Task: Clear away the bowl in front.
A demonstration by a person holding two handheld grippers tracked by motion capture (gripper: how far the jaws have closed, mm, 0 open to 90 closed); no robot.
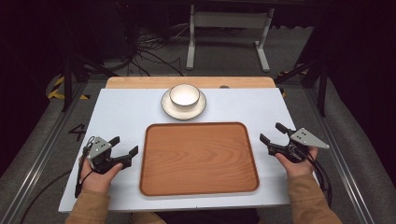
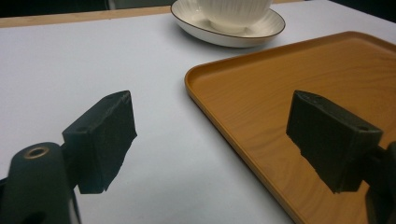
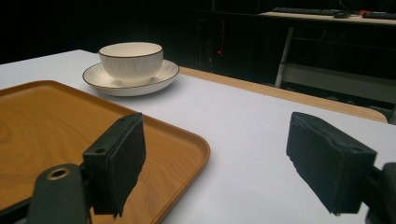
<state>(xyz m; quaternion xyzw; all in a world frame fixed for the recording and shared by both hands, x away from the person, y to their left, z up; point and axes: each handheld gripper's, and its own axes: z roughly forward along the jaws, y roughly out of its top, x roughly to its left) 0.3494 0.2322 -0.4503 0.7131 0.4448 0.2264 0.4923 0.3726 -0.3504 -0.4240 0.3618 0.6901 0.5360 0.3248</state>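
A wooden tray (image 1: 200,158) lies in the middle of the white table, with nothing on it. Behind it a white bowl (image 1: 184,95) stands on a white saucer (image 1: 168,108). My left gripper (image 1: 125,145) rests left of the tray, open, nothing between its jaws. My right gripper (image 1: 273,134) sits right of the tray, also open and holding nothing. In the left gripper view the tray's corner (image 2: 196,77) lies between the jaws and the saucer (image 2: 261,32) is beyond. The right gripper view has the tray's edge (image 3: 198,144) by its left jaw and the bowl (image 3: 131,57) farther off.
A bare white tabletop (image 1: 126,116) surrounds the tray. A wooden strip (image 1: 140,82) runs along the table's far edge. Beyond it stand a white metal frame (image 1: 229,28) and cables on the floor (image 1: 149,51). Cables trail from both grippers.
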